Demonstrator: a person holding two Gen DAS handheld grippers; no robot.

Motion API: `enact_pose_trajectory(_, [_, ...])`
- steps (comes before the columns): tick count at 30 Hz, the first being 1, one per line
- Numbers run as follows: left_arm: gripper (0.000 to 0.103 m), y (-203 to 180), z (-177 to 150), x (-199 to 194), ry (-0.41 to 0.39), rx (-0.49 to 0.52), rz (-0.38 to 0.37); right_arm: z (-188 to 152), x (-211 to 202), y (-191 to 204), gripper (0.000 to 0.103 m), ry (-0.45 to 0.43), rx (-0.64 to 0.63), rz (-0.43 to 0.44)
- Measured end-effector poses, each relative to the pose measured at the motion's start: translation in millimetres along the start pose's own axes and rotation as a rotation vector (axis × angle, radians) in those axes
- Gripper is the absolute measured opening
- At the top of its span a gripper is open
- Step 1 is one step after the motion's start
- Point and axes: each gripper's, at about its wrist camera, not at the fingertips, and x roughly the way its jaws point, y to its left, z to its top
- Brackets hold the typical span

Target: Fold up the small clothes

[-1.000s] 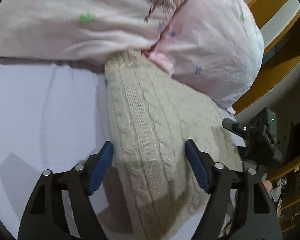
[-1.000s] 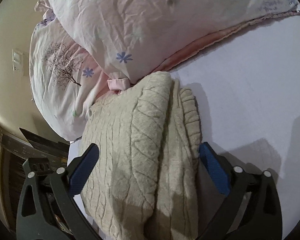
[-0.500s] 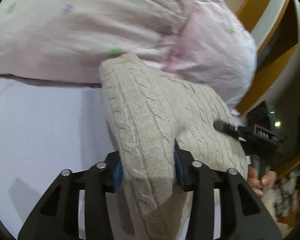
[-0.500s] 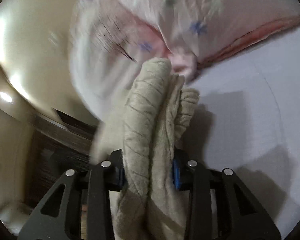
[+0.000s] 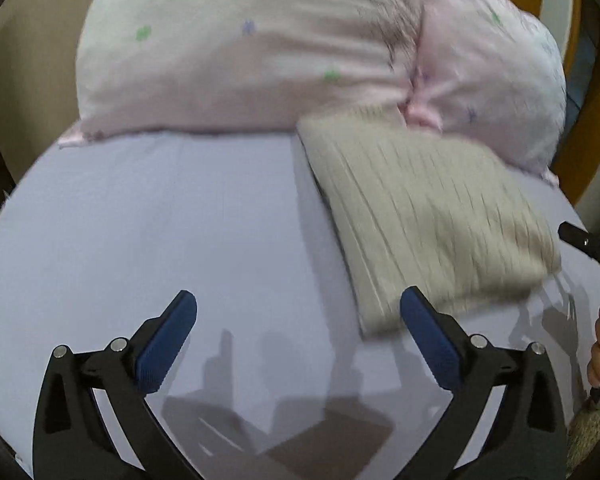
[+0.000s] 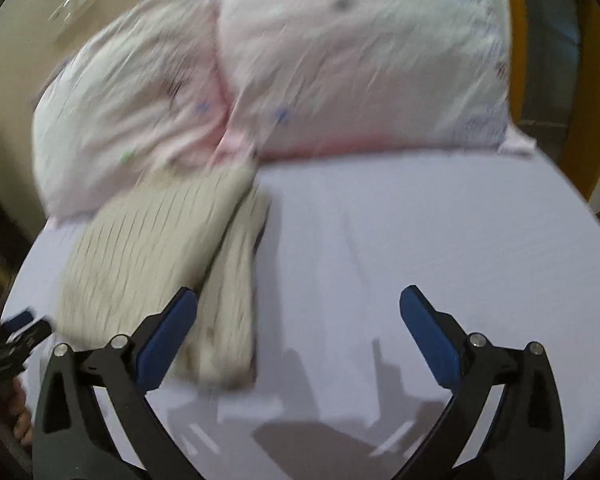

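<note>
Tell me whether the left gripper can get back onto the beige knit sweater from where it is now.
Probably yes. The left gripper is open over bare sheet, and the folded sweater lies just ahead beside its right finger, with nothing between them.

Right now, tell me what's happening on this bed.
A person with a handheld gripper in each hand is folding small clothes. A cream cable-knit sweater lies folded on the lilac bedsheet, its far end against the pink floral pillows. The left gripper and right gripper are both open and hold nothing, so the sweater looks set down. The right wrist view is blurred.
</note>
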Motion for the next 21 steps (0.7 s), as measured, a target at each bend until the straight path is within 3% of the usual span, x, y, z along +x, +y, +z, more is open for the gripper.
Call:
enact_pose_trajectory(8, [0.102, -24, -23, 20, 0.05, 0.115, 0.048, -52, 9, 56, 0.101, 0.118, -0.039, 0.086])
enact_pose_trajectory(12, [0.102, -23, -22, 25, 0.074, 0.107, 0.053, -60, 16, 82, 0.101, 0.114, -0.154, -0.032])
enact_pose_trajectory(21, [0.102, -24, -20, 27, 0.074, 0.099, 0.054, -66, 23, 88, 0.101, 0.158, -0.201, -0.078])
